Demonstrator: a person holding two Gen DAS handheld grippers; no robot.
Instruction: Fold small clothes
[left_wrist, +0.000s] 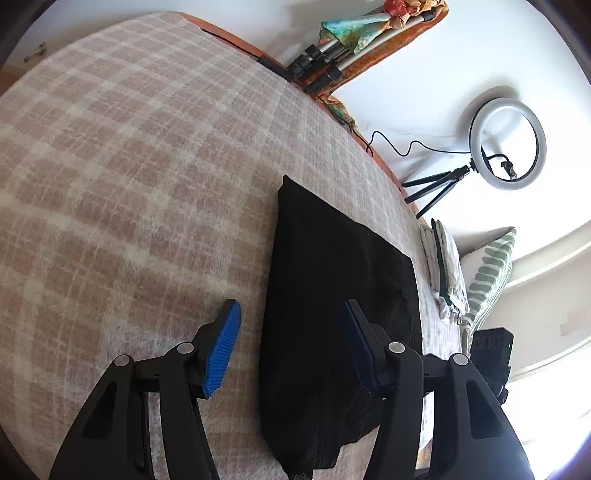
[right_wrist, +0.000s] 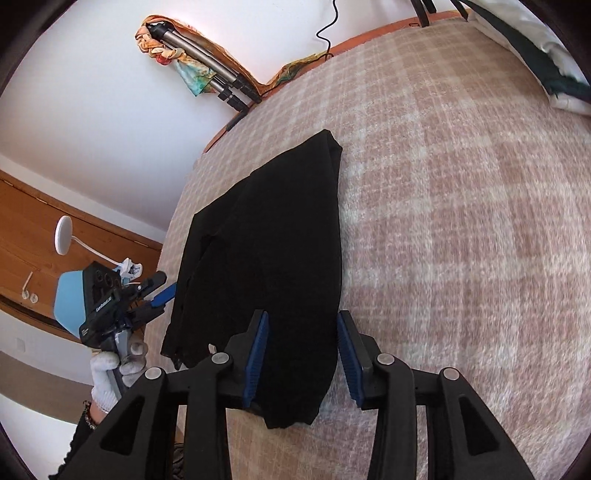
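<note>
The left gripper (left_wrist: 291, 339) is open, with its blue pads apart and holding nothing. The right gripper (right_wrist: 302, 354) is open too and grips nothing. The folded black cloth (left_wrist: 332, 295) lies flat between each pair of pads on the checked blanket (left_wrist: 129, 166). Farther off sit folded white clothes (left_wrist: 445, 273), a striped pillow (left_wrist: 489, 273) and a ring light (left_wrist: 508, 144).

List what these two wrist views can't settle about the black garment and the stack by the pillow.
- Black garment: type and fold layers unreadable in both views; uniformly dark, near end cut by the left wrist view's bottom edge.
- Right gripper: whether its pads touch the cloth; garment hides contact.
- Folded stack: item count unclear; edge-on, small, left wrist view.
</note>
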